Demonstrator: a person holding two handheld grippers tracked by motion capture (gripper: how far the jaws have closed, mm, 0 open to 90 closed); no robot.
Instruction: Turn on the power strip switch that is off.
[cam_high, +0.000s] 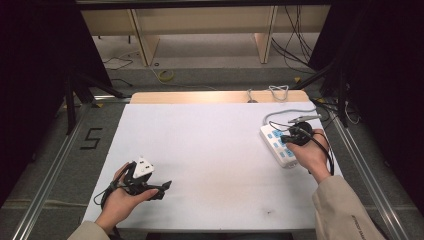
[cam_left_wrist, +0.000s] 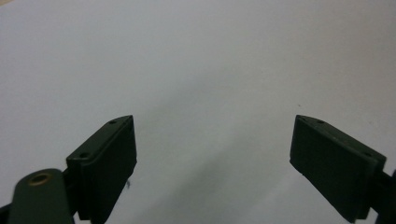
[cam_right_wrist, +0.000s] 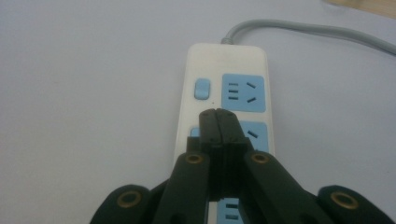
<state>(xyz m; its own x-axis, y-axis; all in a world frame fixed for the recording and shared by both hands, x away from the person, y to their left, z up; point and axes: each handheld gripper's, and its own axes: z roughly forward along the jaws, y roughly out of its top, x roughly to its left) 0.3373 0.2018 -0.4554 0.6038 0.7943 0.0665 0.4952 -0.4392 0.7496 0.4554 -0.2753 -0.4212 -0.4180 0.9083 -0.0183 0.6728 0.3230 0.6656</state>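
Right gripper view gives us the clearest look at the white power strip (cam_right_wrist: 226, 98): our right gripper (cam_right_wrist: 217, 122) has its jaws pressed together with nothing between them, and the tips sit over the strip's second blue socket (cam_right_wrist: 256, 135), hiding most of it. Whether they touch the strip we cannot tell. A blue switch (cam_right_wrist: 201, 88) and the first socket (cam_right_wrist: 243, 92) lie clear beyond the tips; the grey cord (cam_right_wrist: 308, 30) runs off at the upper right edge.

From the high view the strip (cam_high: 278, 145) lies near the right edge of the white table (cam_high: 210, 150), partly covered by our right hand (cam_high: 312, 152).

Our left gripper (cam_left_wrist: 214, 154) has its jaws spread wide over bare table, holding nothing. It rests near the table's front left corner (cam_high: 150, 187); a small white block (cam_high: 144, 167) shows above it, too blurred to identify.
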